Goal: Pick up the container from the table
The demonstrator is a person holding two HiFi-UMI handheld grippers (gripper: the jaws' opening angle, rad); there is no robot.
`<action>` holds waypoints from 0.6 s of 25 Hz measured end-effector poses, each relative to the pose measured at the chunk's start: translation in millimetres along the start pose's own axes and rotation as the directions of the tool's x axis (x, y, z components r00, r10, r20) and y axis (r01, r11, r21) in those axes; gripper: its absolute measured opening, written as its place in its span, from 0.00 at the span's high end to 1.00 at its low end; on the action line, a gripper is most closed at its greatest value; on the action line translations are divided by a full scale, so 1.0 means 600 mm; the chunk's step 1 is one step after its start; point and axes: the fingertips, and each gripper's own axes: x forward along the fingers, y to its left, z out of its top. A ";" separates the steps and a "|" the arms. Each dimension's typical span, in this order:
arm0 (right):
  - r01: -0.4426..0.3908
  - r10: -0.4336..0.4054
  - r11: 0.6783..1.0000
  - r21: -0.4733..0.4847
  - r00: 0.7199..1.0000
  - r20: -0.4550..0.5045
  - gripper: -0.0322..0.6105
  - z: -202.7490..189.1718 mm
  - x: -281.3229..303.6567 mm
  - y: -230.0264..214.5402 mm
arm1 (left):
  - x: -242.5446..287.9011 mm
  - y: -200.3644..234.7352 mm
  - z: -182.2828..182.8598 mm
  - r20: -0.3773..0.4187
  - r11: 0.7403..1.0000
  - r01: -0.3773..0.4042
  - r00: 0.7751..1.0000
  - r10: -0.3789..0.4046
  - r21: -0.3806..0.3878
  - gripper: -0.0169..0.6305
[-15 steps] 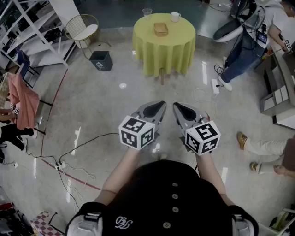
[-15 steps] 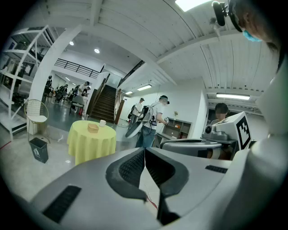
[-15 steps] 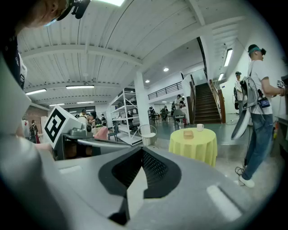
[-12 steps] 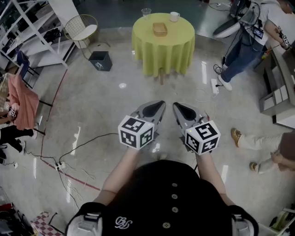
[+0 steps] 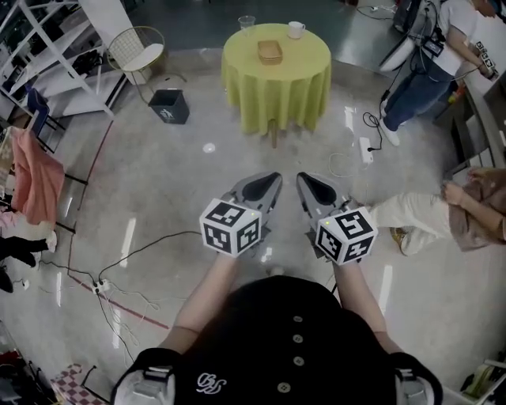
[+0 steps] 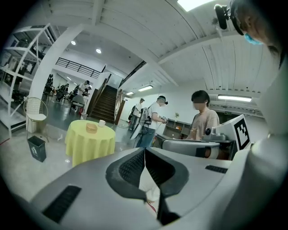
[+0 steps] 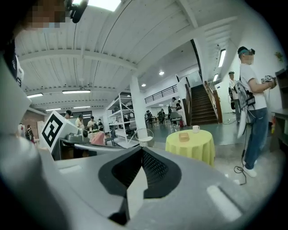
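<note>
Currently the left gripper (image 5: pixel 271 180) and right gripper (image 5: pixel 303 181) are sitting clenched, empty. The container (image 5: pixel 269 52) is resting far off on the table (image 5: pixel 241 75); it is probably light and stiff, so grasp it across opposite sides.

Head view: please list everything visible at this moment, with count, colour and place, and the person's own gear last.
table: one, round, yellow-green cloth, top centre
container: one, tan, middle of the tabletop
glass: one, clear, far left part of the tabletop
cup: one, white, far right part of the tabletop
chair: one, wire frame with white seat, left of the table
bin: one, dark, on the floor below the chair
shelving: one, white, top left
power strip: one, white, on the floor right of the table
standing person: one, white top, top right
second person: one, beige clothes, low at the right edge
left gripper: one, grey, jaws shut, empty
right gripper: one, grey, jaws shut, empty
</note>
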 end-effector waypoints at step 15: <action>0.006 -0.005 0.999 0.043 1.000 -0.025 0.94 -0.003 0.064 -0.080 | 0.088 0.056 0.004 -0.011 0.999 0.000 1.000 -0.001 -0.051 0.95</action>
